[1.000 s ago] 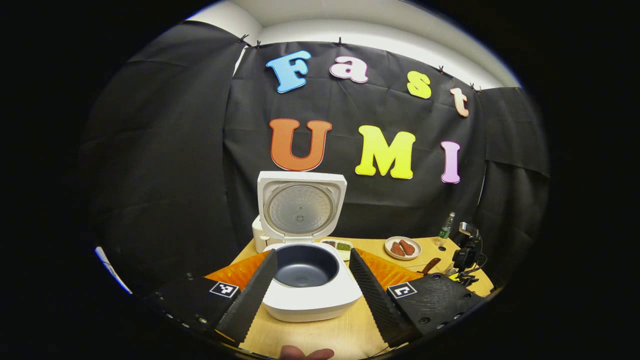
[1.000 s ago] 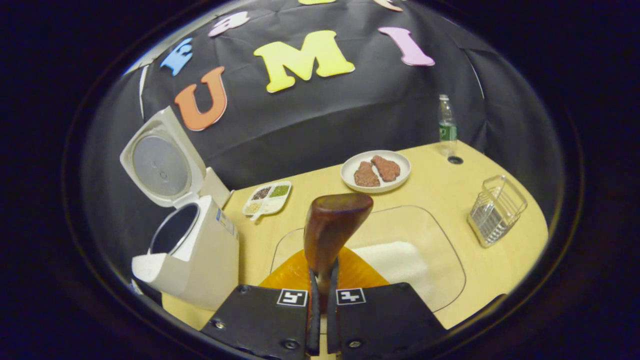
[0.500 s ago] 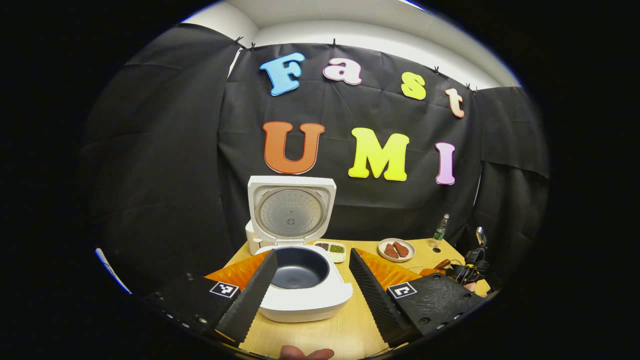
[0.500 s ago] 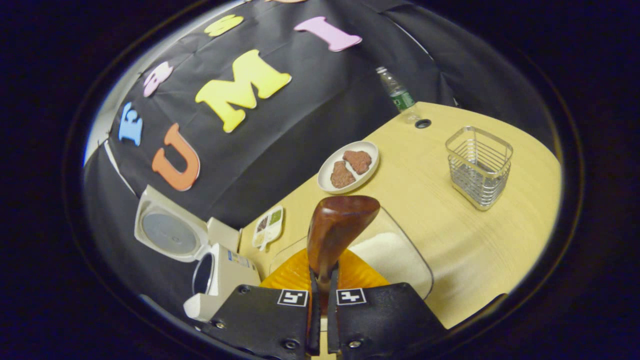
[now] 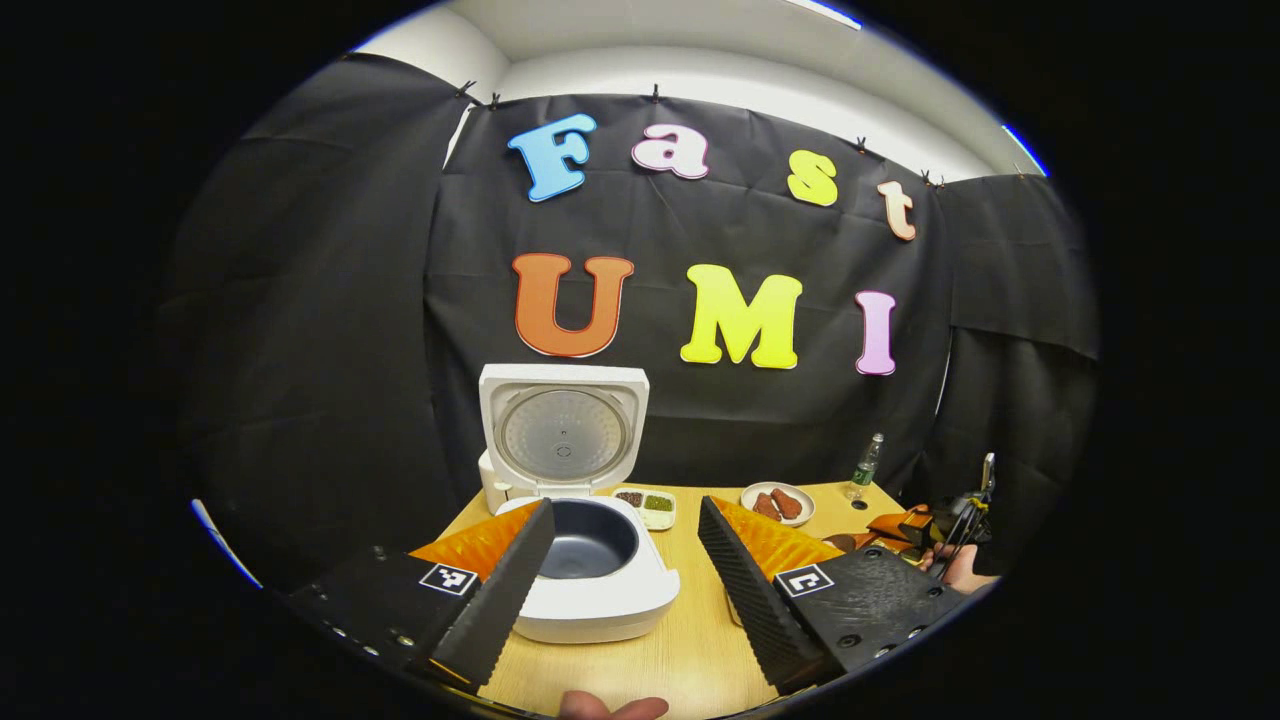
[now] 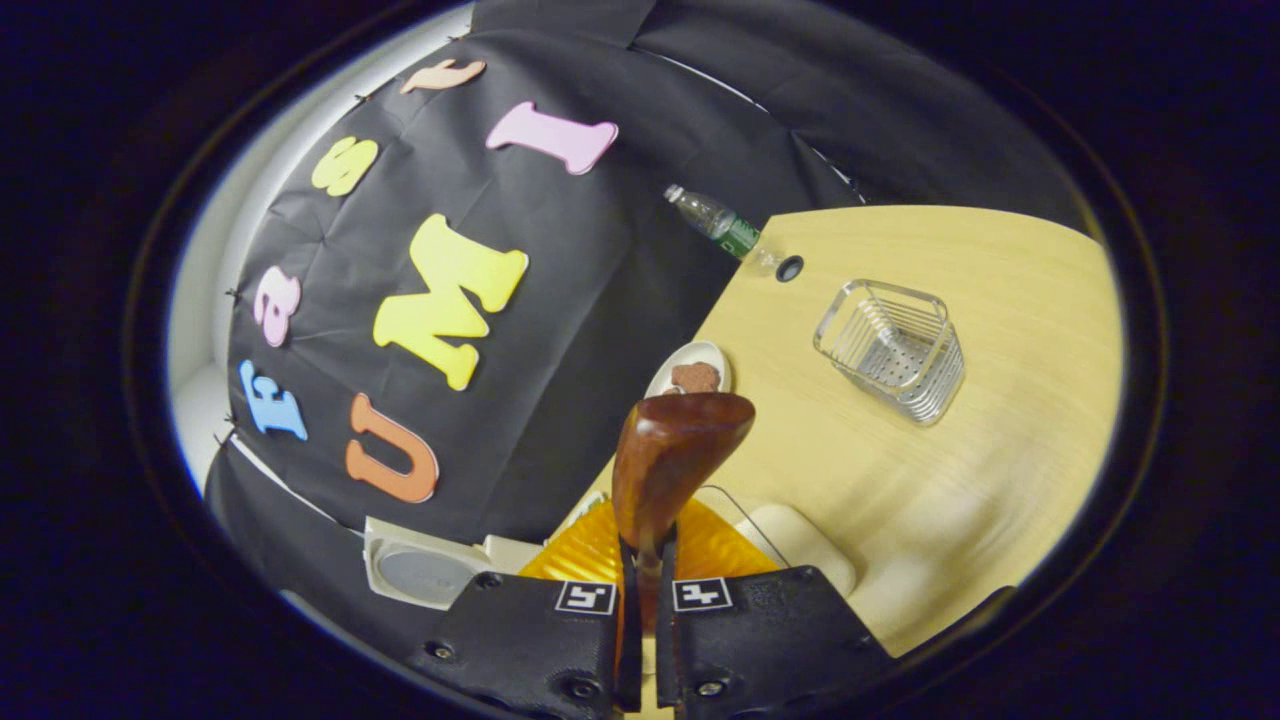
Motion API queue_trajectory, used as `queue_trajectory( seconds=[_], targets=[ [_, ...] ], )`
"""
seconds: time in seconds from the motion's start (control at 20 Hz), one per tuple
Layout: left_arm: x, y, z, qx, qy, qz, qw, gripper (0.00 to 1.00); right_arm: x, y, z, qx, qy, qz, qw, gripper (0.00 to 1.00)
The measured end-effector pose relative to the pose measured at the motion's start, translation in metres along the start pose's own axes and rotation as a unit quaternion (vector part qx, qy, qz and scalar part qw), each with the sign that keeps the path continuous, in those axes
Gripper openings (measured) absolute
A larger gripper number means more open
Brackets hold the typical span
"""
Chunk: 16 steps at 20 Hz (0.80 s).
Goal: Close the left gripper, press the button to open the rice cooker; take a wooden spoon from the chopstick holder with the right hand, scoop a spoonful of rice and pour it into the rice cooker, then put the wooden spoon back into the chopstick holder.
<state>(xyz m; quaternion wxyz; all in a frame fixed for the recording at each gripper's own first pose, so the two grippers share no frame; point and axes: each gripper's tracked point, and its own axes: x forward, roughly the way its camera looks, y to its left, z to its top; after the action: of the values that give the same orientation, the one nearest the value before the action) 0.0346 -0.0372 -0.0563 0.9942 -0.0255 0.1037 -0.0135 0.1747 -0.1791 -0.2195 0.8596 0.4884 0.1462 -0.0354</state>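
The wooden spoon (image 6: 672, 462) is dark reddish-brown and glossy, its broad bowl end rounded. The right gripper (image 6: 645, 610) has its jaws closed tight on the handle, so the spoon's long axis runs straight forward from the jaws, bowl outward. Beyond it on the counter (image 6: 1000, 400) stands the wire chopstick holder (image 6: 892, 350), well apart from the spoon. In the left gripper view, the left gripper (image 5: 625, 580) has its jaws spread wide with nothing between them, framing the white rice cooker (image 5: 590, 560), whose lid (image 5: 562, 432) stands upright, open.
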Motion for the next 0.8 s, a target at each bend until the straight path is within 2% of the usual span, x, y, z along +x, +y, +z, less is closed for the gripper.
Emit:
queue_trajectory(
  seconds=[0.2, 0.35, 0.55, 0.6, 0.65, 0.8],
  targets=[
    [-0.012, 0.005, -0.005, 0.008, -0.003, 0.005, 1.0, 0.93, -0.009, 0.066, -0.007, 0.001, 0.007, 0.044, 0.999, 0.07],
    [-0.021, 0.017, -0.004, 0.008, -0.015, 0.012, 1.0, 0.93, -0.009, 0.126, -0.032, -0.026, 0.028, 0.075, 0.996, 0.07],
    [-0.034, 0.045, -0.004, 0.0, -0.024, 0.025, 0.999, 0.93, 0.004, 0.201, -0.093, -0.105, 0.06, 0.118, 0.986, 0.07],
    [-0.036, 0.053, -0.006, -0.001, -0.025, 0.032, 0.999, 0.93, 0.009, 0.214, -0.113, -0.107, 0.074, 0.13, 0.983, 0.1],
    [-0.039, 0.064, -0.008, -0.002, -0.024, 0.04, 0.999, 0.93, 0.014, 0.224, -0.132, -0.098, 0.09, 0.138, 0.982, 0.07],
    [-0.048, 0.094, -0.014, -0.007, -0.017, 0.064, 0.998, 0.93, 0.045, 0.237, -0.181, -0.055, 0.122, 0.137, 0.982, 0.07]
  ],
)
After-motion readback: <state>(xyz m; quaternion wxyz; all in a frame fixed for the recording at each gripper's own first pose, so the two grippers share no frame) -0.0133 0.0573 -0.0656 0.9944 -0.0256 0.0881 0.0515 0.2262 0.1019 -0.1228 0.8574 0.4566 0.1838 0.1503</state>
